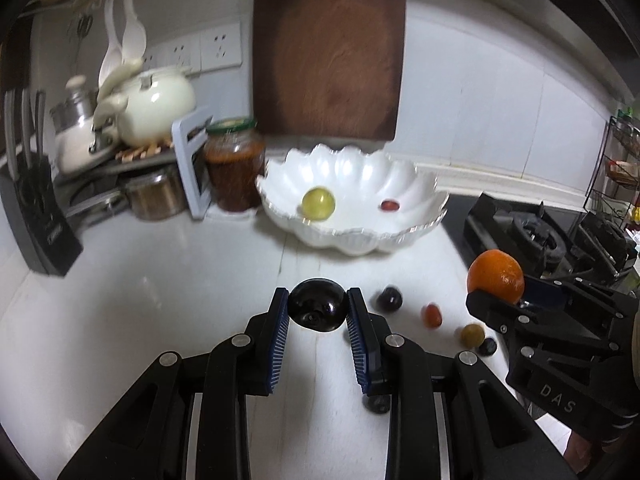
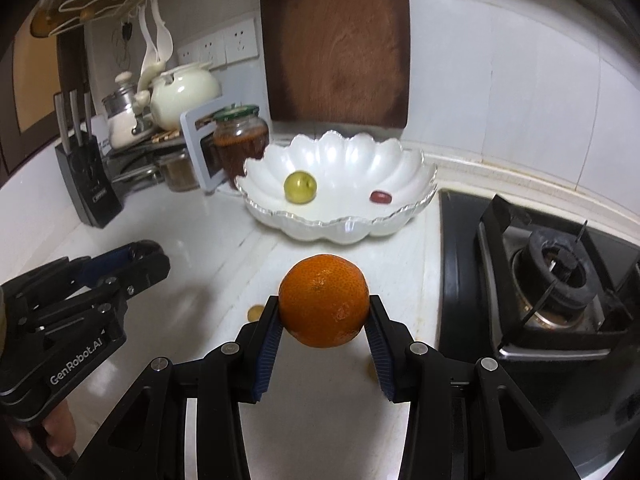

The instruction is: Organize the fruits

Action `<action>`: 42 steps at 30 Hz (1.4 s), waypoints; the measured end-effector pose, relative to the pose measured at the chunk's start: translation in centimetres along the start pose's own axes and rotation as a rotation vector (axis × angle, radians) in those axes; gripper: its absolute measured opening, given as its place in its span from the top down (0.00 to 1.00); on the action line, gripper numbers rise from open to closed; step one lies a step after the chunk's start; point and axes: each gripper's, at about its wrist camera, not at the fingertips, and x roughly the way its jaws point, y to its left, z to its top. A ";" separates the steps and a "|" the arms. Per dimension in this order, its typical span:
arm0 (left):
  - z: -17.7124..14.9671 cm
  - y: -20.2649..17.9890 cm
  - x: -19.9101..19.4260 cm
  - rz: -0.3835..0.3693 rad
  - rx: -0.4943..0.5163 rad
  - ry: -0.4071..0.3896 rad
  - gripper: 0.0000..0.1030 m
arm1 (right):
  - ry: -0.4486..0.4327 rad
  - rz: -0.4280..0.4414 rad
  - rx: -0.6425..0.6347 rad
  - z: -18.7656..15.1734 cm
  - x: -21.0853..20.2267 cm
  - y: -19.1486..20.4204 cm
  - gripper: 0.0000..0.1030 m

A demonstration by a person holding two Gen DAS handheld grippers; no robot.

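White desk [image 1: 160, 280] in a kitchen corner, tiled wall behind, brown cutting board [image 1: 328, 48] leaning upright against it. Scalloped white bowl [image 1: 424, 196] sits at the back of the desk, just in front of the board; inside it I see a green fruit [image 1: 318, 202] left of centre and a small red fruit [image 1: 389, 205] to the right, apart from each other. My left tongs [image 1: 318, 310] are pinching a dark plum [image 1: 317, 308] between the blue pads, lifted off the desk. My right tongs [image 2: 324, 320] are pinching an orange [image 2: 324, 300], also held up, bowl straight ahead of it. Loose on the desk between the two tongs in the left view: another dark plum [image 1: 389, 299], a red fruit [image 1: 432, 315], a yellowish fruit [image 1: 472, 335] and a small dark one [image 1: 488, 346] touching or just beside it, can't tell which. Jar with a green lid [image 1: 234, 164] stands just left of the bowl, shelf rack with pots [image 1: 120, 120] further left, knife block [image 2: 88, 184] beyond that. Gas stove [image 2: 552, 280] right of the desk.
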 end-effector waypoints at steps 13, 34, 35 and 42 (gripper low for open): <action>3.7 -0.8 -0.8 -0.024 0.053 -0.108 0.72 | -0.092 -0.016 0.006 3.1 -1.1 -0.4 0.58; 8.1 -1.4 2.2 -0.045 0.096 -0.131 0.72 | -0.142 -0.111 -0.036 8.2 1.4 -1.6 0.58; 8.5 -1.3 2.7 -0.048 0.100 -0.125 0.72 | -0.136 -0.114 -0.039 8.6 1.8 -1.8 0.58; 10.8 -1.0 5.6 -0.056 0.100 -0.079 0.72 | -0.108 -0.112 -0.044 11.1 4.3 -2.7 0.59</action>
